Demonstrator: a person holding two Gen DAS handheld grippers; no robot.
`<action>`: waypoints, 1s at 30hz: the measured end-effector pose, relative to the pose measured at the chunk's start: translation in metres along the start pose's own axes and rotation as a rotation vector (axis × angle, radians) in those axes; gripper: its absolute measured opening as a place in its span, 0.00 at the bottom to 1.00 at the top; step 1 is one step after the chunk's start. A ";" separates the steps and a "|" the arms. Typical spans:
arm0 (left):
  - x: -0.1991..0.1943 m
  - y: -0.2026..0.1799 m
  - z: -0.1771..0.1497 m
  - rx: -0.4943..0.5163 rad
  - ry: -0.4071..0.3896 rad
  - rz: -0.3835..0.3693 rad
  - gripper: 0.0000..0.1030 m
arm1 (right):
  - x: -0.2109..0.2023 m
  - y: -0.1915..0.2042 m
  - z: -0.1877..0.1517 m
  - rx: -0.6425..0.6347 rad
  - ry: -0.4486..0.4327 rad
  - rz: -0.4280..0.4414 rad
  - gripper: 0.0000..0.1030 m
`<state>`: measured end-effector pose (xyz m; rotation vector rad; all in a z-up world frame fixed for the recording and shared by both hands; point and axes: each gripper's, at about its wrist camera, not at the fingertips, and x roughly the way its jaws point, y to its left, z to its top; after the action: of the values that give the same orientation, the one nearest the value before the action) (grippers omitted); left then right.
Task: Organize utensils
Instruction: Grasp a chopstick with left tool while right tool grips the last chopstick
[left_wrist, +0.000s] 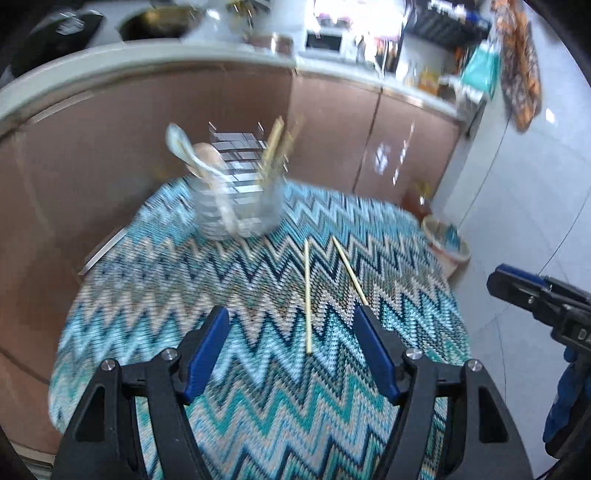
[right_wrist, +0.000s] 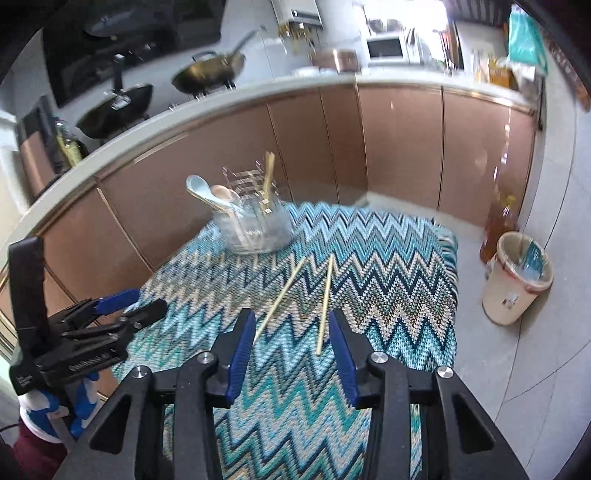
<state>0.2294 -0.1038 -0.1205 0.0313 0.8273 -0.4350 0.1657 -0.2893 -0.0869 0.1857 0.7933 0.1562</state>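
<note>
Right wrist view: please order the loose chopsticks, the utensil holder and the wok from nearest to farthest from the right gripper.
1. Loose chopsticks: on the zigzag cloth, just ahead of the right gripper, whose jaws stand open.
2. Utensil holder: at the cloth's far edge, slightly left.
3. Wok: on the counter behind, upper left.

A: Left wrist view: strong motion blur. The utensil holder ahead of the fingers smears; the zigzag cloth is streaked.

B: Right wrist view is sharper; blur confined to the holder and far counter. Daylight enters from a blown-out window far ahead, upper right.

A: Confirmed here too, window overexposed. Glare patches on the cabinet doors ahead-right.

B: Fisheye bends the counter edge; black vignette at corners. Shadows soft, faint.
</note>
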 end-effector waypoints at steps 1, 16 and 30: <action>0.015 -0.003 0.005 0.003 0.029 -0.007 0.66 | 0.009 -0.004 0.003 0.004 0.016 0.002 0.36; 0.221 -0.022 0.073 -0.013 0.379 -0.029 0.27 | 0.166 -0.063 0.045 0.051 0.295 0.043 0.30; 0.241 -0.008 0.073 0.014 0.380 -0.048 0.06 | 0.269 -0.058 0.072 0.034 0.481 0.063 0.13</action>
<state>0.4212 -0.2122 -0.2422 0.1094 1.2003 -0.4879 0.4075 -0.2971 -0.2370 0.2079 1.2704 0.2520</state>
